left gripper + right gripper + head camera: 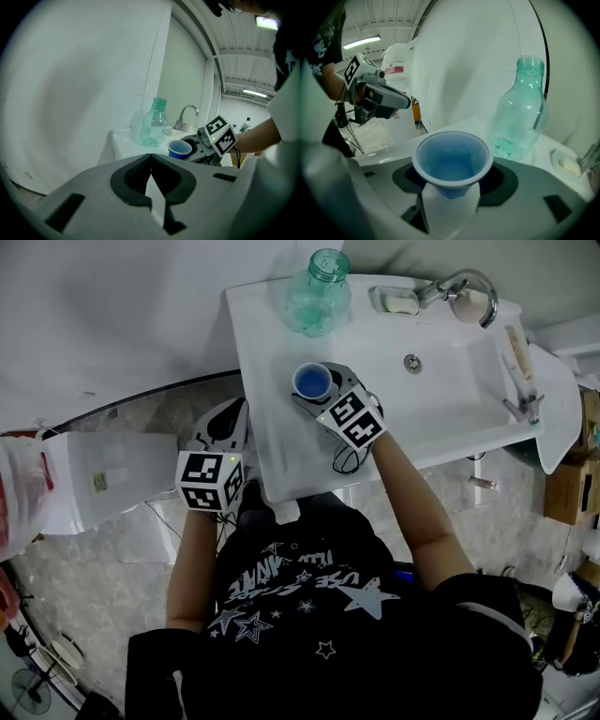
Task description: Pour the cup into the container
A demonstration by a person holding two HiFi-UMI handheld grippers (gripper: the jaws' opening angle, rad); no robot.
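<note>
A blue plastic cup (311, 381) stands upright over the white counter (272, 427), left of the basin, with my right gripper (323, 395) shut on it. In the right gripper view the cup (452, 161) sits between the jaws with its mouth up; I cannot tell whether it holds liquid. A clear green-tinted bottle (319, 294) with an open neck stands on the counter just beyond the cup, also visible as the bottle (520, 112). My left gripper (225, 423) hangs off the counter's left edge, shut and empty, its jaws meeting (151, 159).
The sink basin (450, 371) with a faucet (459, 287) and a soap dish (401, 303) lies right of the cup. A white wall runs behind the counter. On the floor at left stands a translucent white box (112, 474); cardboard boxes (572, 484) are at right.
</note>
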